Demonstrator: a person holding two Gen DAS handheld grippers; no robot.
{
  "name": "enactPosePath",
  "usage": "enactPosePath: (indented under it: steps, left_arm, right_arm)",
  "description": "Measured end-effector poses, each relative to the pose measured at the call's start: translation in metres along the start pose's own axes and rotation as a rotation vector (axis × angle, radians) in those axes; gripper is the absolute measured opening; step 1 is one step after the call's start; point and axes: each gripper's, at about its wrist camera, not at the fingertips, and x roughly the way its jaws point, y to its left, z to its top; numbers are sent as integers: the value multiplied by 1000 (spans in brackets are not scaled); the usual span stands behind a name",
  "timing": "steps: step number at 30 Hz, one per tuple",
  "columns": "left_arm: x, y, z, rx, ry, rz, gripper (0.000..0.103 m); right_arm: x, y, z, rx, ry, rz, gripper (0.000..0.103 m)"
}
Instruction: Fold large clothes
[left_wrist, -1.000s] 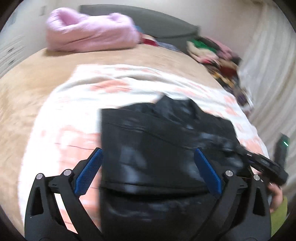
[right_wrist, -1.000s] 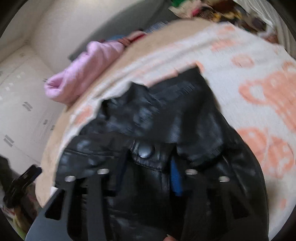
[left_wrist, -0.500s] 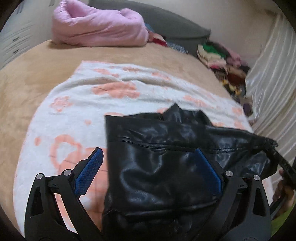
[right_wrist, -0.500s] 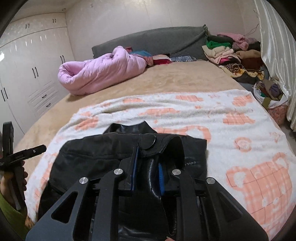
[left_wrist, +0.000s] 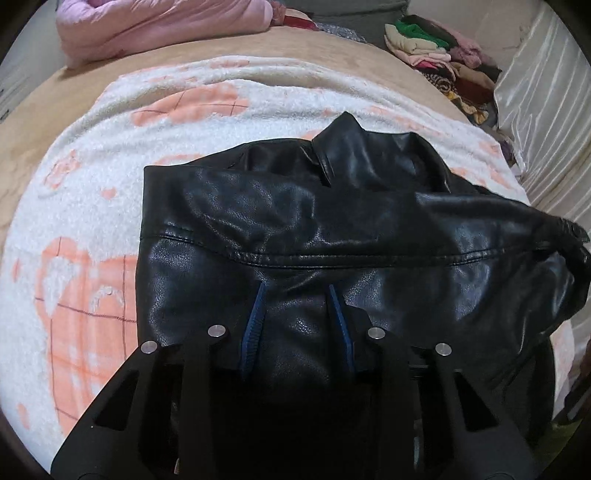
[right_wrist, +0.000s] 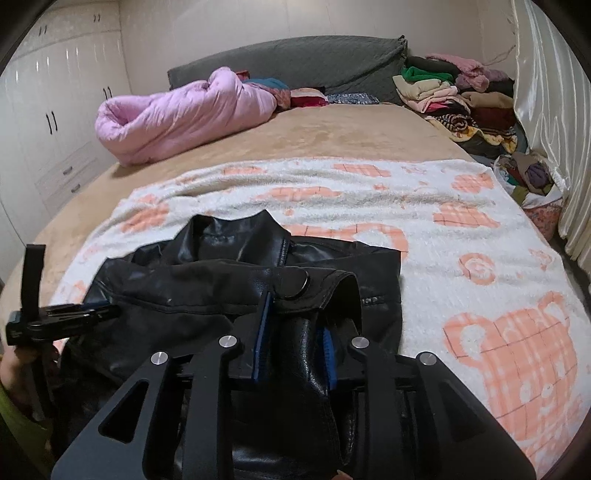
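A black leather jacket (left_wrist: 332, 206) lies partly folded on a white blanket with orange prints (left_wrist: 92, 184), collar pointing away from me. My left gripper (left_wrist: 297, 291) is shut on a fold of the jacket near its front edge. In the right wrist view the jacket (right_wrist: 207, 273) shows a snap button at its hem. My right gripper (right_wrist: 295, 317) is shut on that hem and holds it slightly lifted. The left gripper also shows in the right wrist view (right_wrist: 62, 314) at the jacket's left side.
The blanket (right_wrist: 461, 236) lies on a tan bed (right_wrist: 332, 136). A rolled pink duvet (right_wrist: 177, 114) lies at the far left, a grey headboard (right_wrist: 295, 59) behind. Piled clothes (right_wrist: 454, 96) sit at the far right beside a curtain (right_wrist: 546, 92). White wardrobes (right_wrist: 48, 110) stand at the left.
My left gripper was open over the jacket and has now closed on a fold of it. The right gripper kept its hold on the hem and steadied.
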Motion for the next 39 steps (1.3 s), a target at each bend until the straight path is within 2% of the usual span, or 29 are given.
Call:
enactPosePath:
  steps: [1,3,5,8,10,13,16,19,21,25,30,34,36,39]
  left_arm:
    - [0,0,0,1,1,-1,26]
    - [2,2,0,-2,3,-7,26]
    - [3,2,-2,2,-1,-10,26]
    - [3,2,-2,5,-7,-12,26]
    - [3,3,-3,-2,-8,-15,26]
    - [3,2,-3,7,-14,-8,26]
    - [3,3,-3,2,-18,-16,26]
    - [2,3,-4,6,-18,-19,26]
    - [2,3,-4,12,-19,-19,26]
    - [1,4,-5,15,-20,-25,26]
    - [-2,1,-3,24,-25,-17,26]
    - [-29,-8,3,46,-66,-93,26]
    - [-38,-14,3,76,-82,-61,26]
    - [-43,-19,-2,76,-76,-67,26]
  right_arm:
    - [1,0,0,-2,3,-10,27]
    - [4,-2,0,-2,10,-45,42]
    - [2,-3,0,-2,11,-89,50]
    - [-11,-6,1,18,-51,-118,53]
    - [-10,-3,2,30,-56,-84,54]
    - [7,20,2,-31,-6,-42,54]
    - [31,46,1,-85,56,10,60]
    - [62,65,-4,-117,149,21,61]
    - [78,71,-11,-133,206,12,66]
    - [99,77,-27,-178,271,-26,67]
    - [96,65,-28,-126,254,18,67]
    - [57,59,-21,-67,148,73,69]
    - [39,57,-21,-52,108,76,71]
    - [21,51,-23,-37,78,77,71]
